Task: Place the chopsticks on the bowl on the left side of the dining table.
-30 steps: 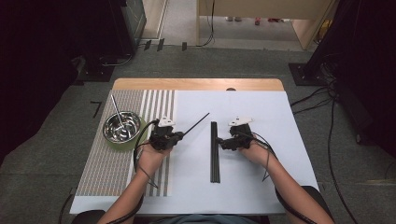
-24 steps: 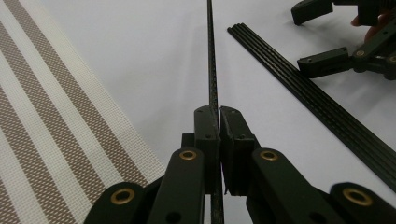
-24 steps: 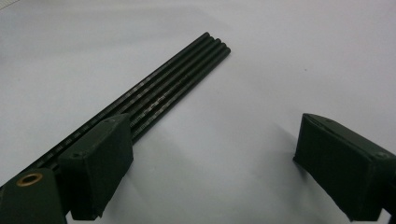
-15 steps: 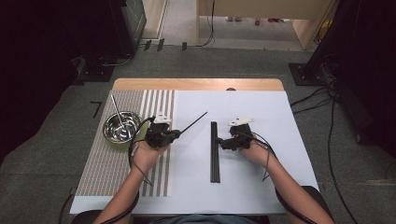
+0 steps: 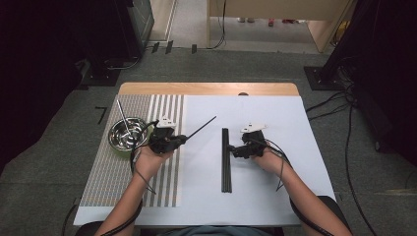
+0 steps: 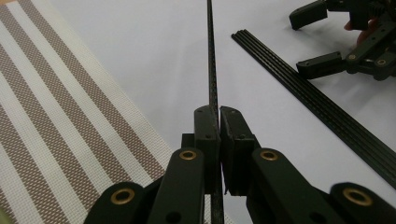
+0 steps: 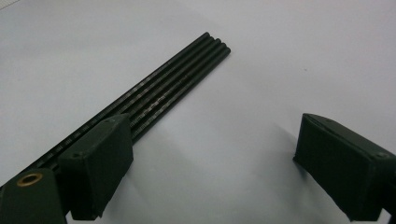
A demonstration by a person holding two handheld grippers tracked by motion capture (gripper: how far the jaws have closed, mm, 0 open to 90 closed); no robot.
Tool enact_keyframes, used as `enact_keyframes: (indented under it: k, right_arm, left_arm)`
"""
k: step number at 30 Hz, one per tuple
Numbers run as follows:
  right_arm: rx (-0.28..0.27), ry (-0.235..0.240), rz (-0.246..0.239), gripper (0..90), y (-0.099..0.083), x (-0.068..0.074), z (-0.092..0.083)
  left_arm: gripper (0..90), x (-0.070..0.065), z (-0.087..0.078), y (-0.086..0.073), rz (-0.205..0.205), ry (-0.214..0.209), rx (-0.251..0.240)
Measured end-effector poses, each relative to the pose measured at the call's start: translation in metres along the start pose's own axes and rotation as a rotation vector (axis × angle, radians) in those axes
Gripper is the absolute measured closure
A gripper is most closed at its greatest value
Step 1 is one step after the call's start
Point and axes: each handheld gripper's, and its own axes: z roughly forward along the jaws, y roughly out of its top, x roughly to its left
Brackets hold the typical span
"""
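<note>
My left gripper (image 5: 182, 139) (image 6: 218, 113) is shut on a thin black rod (image 5: 201, 127) (image 6: 212, 60), which sticks out forward and to the right over the white sheet. A row of several more black rods (image 5: 225, 160) (image 6: 322, 109) (image 7: 163, 95) lies side by side in the middle of the sheet. My right gripper (image 5: 236, 147) (image 7: 212, 137) stands open just right of that row, one pad (image 7: 100, 161) over the rods' edge, nothing between the jaws. It is also at the top right of the left gripper view (image 6: 345, 44).
A steel bowl (image 5: 125, 133) with one rod (image 5: 123, 115) leaning in it sits on the striped placemat (image 5: 108, 182) (image 6: 51, 107) at the left. The white sheet (image 5: 260, 196) covers the table's middle and right. The wooden table edge (image 5: 206, 89) runs along the back.
My left gripper, with the rod in it, has shifted slightly to the left, toward the bowl. The right gripper has stayed in place.
</note>
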Motion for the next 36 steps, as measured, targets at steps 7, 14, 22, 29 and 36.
enact_keyframes:
  k: [7, 14, 22, 29, 36]
  right_arm:
    - [0.000, 0.001, 0.000, 11.0, 0.000, 0.000, 0.000]
    - [0.000, 0.001, -0.001, 11.0, 0.000, 0.000, 0.000]
    - [0.000, 0.001, 0.000, 11.0, 0.000, 0.000, 0.000]
    - [0.000, 0.002, 0.000, 11.0, 0.000, 0.000, 0.000]
    - [-0.001, 0.001, -0.001, 11.0, 0.000, 0.000, 0.000]
  left_arm:
    - [87.6, 0.003, -0.004, 0.001, 0.008, -0.008, 0.004]
    - [87.6, 0.007, -0.008, 0.001, 0.000, -0.013, 0.006]
    - [87.6, 0.013, -0.015, 0.000, 0.003, -0.007, 0.007]
    - [87.6, 0.018, -0.020, -0.001, 0.002, 0.004, 0.003]
    - [87.6, 0.021, -0.024, -0.002, 0.002, 0.010, 0.001]
